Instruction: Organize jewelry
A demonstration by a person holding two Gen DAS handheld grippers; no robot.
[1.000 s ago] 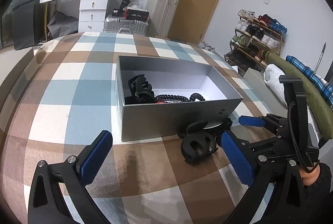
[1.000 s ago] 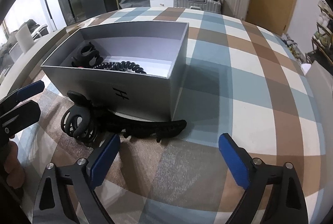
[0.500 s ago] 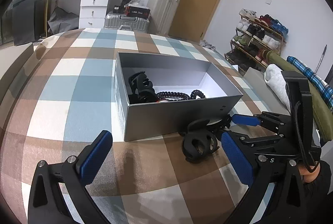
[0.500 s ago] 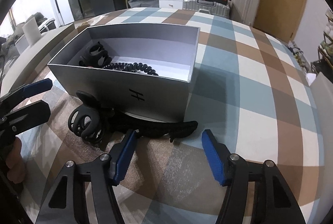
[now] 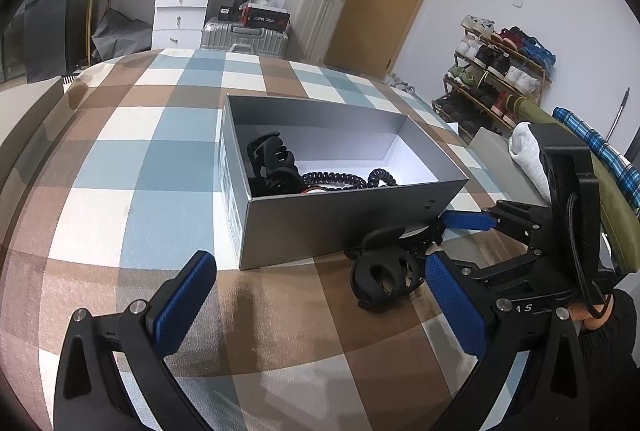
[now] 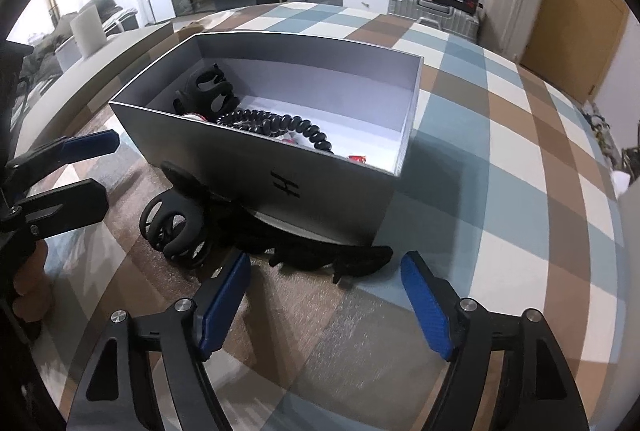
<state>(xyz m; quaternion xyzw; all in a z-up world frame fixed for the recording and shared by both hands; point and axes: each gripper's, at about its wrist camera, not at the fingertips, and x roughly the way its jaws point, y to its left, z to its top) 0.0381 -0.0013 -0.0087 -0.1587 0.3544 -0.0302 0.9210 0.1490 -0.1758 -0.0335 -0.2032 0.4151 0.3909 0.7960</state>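
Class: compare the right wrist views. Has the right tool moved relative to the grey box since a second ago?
Yes. The right tool has edged toward the box: the long black clip in front of the box now lies just beyond its opening tips, nothing between them.

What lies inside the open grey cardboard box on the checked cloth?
Inside the grey cardboard box: a black claw hair clip and a black coiled cord. The near wall hides the rest.
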